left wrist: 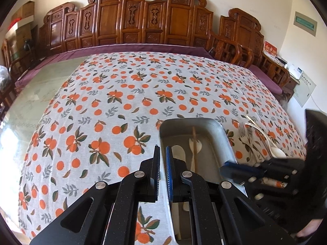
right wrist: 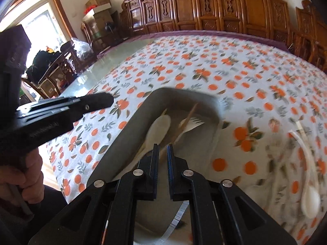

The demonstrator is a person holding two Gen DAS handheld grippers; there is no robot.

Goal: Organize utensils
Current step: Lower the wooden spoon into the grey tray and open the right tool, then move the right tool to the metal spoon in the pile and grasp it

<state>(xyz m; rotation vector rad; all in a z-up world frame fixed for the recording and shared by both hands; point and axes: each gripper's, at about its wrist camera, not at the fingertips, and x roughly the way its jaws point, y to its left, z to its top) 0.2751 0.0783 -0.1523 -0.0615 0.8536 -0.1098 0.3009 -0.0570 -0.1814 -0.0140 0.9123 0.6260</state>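
A grey metal tray (left wrist: 222, 131) sits on the orange-print tablecloth and holds a white spoon (left wrist: 179, 152), a white fork (left wrist: 194, 146) and a wooden chopstick (left wrist: 194, 143). My left gripper (left wrist: 162, 153) straddles the tray's left rim, jaws nearly closed on it. My right gripper (right wrist: 162, 149) hovers over the tray (right wrist: 130, 130), jaws narrowly apart with nothing between them; it shows blurred in the left wrist view (left wrist: 241, 170). Loose forks (left wrist: 245, 134) and a white spoon (left wrist: 277, 152) lie right of the tray. The right wrist view shows the spoon (right wrist: 310, 202).
Carved wooden chairs (left wrist: 143, 20) line the far side of the table. A bare glass strip of table (left wrist: 40, 89) lies left of the cloth. Cardboard boxes (right wrist: 98, 6) stand in the far corner.
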